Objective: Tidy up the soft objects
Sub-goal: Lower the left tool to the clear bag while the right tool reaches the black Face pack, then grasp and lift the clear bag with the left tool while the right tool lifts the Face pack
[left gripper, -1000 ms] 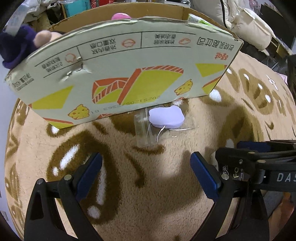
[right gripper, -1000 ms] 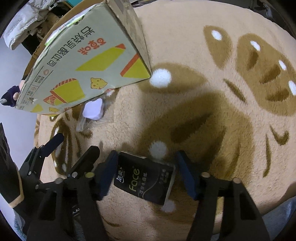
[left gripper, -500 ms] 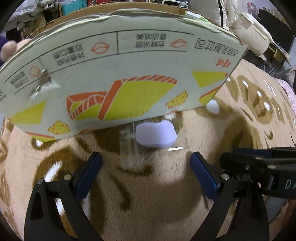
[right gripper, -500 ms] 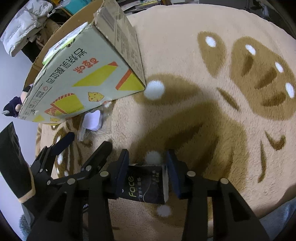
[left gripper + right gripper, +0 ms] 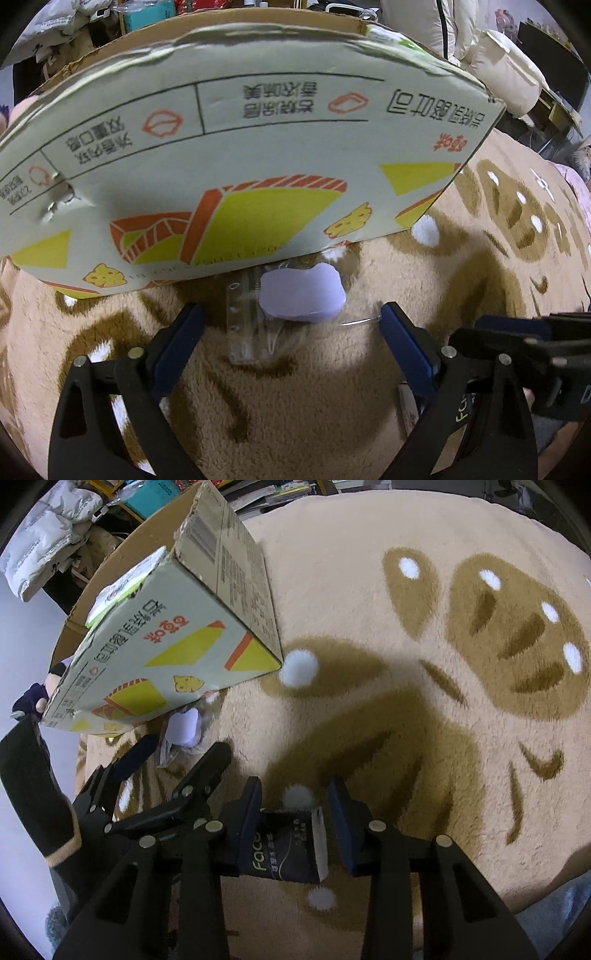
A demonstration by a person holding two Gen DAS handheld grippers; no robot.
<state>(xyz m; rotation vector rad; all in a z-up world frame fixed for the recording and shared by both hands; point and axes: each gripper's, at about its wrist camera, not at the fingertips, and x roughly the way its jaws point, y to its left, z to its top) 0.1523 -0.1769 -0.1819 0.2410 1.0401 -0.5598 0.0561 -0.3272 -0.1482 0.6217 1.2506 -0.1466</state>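
Plush tan rug (image 5: 369, 590) with brown bear-face pattern and white dots. Right tongs (image 5: 295, 823) clenched on a black, glossy tissue pack (image 5: 288, 849), soft-sided, just above the pile. Left tongs (image 5: 291, 328) released, jaws just narrowing, spread either side of a clear crinkled plastic bag (image 5: 251, 325) holding a lilac, lobed flat piece (image 5: 301, 295). Bag touches the printed cardboard box (image 5: 240, 155), corner dented.
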